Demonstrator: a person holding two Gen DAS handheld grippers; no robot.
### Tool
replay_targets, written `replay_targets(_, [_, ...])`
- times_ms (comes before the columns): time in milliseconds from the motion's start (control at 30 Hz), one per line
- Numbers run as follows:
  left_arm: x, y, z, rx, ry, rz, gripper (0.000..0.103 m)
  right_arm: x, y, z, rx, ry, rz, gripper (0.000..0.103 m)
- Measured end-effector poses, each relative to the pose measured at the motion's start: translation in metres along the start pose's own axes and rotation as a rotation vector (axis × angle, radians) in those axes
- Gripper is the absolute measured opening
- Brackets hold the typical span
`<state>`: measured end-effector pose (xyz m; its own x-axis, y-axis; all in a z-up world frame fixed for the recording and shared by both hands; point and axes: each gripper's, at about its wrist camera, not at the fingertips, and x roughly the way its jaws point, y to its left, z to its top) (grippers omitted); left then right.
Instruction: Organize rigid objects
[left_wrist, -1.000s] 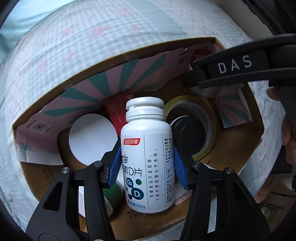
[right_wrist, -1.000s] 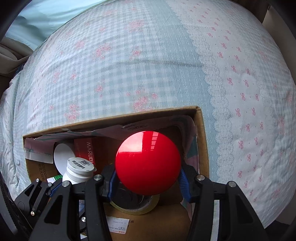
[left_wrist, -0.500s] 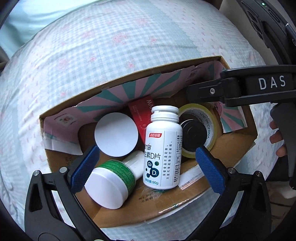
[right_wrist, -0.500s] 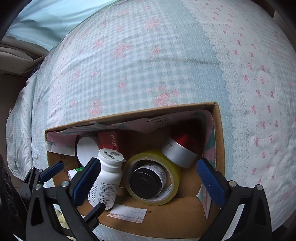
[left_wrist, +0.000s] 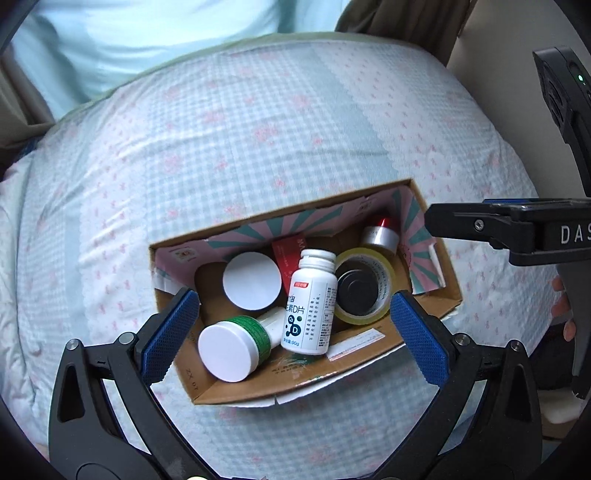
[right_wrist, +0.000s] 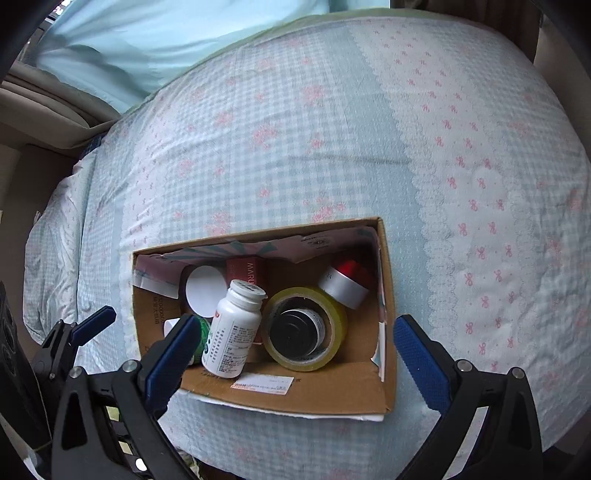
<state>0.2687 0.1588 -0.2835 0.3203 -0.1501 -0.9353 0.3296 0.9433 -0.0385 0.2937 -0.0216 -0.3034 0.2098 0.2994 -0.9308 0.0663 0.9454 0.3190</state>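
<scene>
Tools (left_wrist: 293, 334) (right_wrist: 295, 354) gape (both empty) above filled box (right_wrist: 388, 295).

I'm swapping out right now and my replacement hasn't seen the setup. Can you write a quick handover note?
Left gripper: open, empty, above the cardboard box.
Right gripper: open, empty, above the same box.
In the box: white pill bottle upright, green-banded jar on its side, tape roll, red-capped jar, red carton.
Nothing loose on the bedspread in view; check outside the frame.
</scene>
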Motion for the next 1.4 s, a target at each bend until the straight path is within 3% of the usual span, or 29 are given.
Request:
replay_targets(200, [-0.110, -0.015, 0.018, -0.051, -0.166, 0.039, 0.103, -0.114, 0.008, -0.011, -0.108, -0.150, -0.056, 0.103])
replay_targets(367, [-0.197, -0.029, 0.026, -0.104, -0.337, 0.103, 0.103, -0.213, 0.021, -0.025, -0.174, -0.334, -0.106, 0.103])
replay_targets(567, [-0.270, -0.050, 0.012, -0.136, -0.486, 0.186, 0.103, -0.286, 0.029, -0.052, -0.197, -0.504, -0.186, 0.103])
replay_targets(633, [-0.285, -0.056, 0.002, -0.138, -0.528, 0.211, 0.103, -0.300, 0.028, -0.062, -0.185, -0.541, -0.190, 0.103])
replay_targets(833, [-0.312, -0.062, -0.022, -0.176, -0.584, 0.168, 0.103, -0.318, 0.028, -0.096, -0.189, -0.608, -0.229, 0.103])
replay_targets(933, [-0.320, -0.070, -0.033, -0.172, -0.612, 0.182, 0.103, -0.322, 0.024, -0.108, -0.181, -0.639, -0.225, 0.103])
replay_targets(1400, [-0.338, -0.095, -0.047, -0.136, -0.657, 0.209, 0.103, -0.334, 0.026, -0.121, -0.195, -0.694, -0.222, 0.103])
